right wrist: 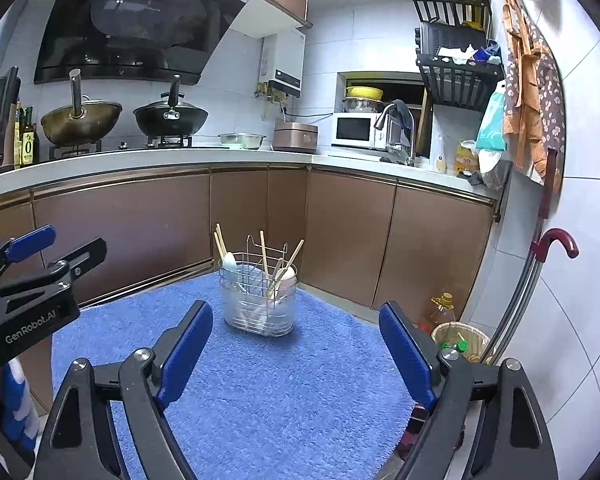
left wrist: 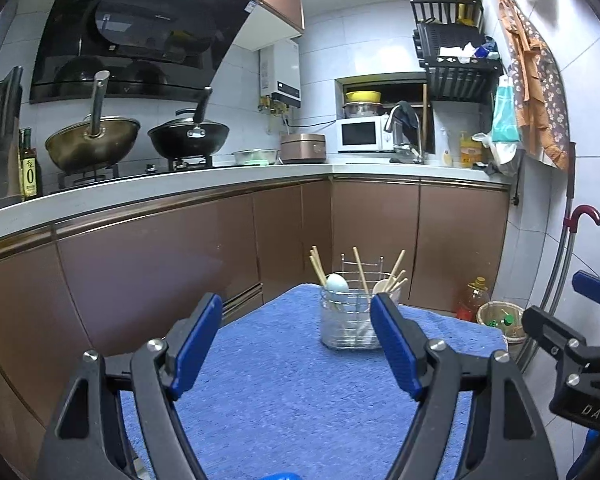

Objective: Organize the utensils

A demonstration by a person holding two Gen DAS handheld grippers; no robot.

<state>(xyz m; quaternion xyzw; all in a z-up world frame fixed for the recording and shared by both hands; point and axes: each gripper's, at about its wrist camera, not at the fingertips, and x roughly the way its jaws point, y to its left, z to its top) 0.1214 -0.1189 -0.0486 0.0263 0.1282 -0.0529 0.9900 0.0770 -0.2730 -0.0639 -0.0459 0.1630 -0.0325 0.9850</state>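
A wire utensil holder (left wrist: 350,322) (right wrist: 260,308) with a clear liner stands upright near the far end of the blue cloth (left wrist: 284,392) (right wrist: 268,392). In it are several wooden chopsticks (left wrist: 359,270) (right wrist: 263,250), a pale blue spoon (left wrist: 337,285) (right wrist: 229,265) and a white spoon (left wrist: 381,287) (right wrist: 287,277). My left gripper (left wrist: 296,300) is open and empty, short of the holder. My right gripper (right wrist: 296,306) is also open and empty, just behind the holder. Each gripper shows at the edge of the other's view, the right gripper (left wrist: 568,304) and the left gripper (right wrist: 64,246).
Brown cabinets (left wrist: 160,264) and a white counter (right wrist: 180,158) with two woks run behind the table. On the floor at the right stand an oil bottle (right wrist: 440,312), a wicker basket (right wrist: 460,340) and a red-handled umbrella (right wrist: 556,244).
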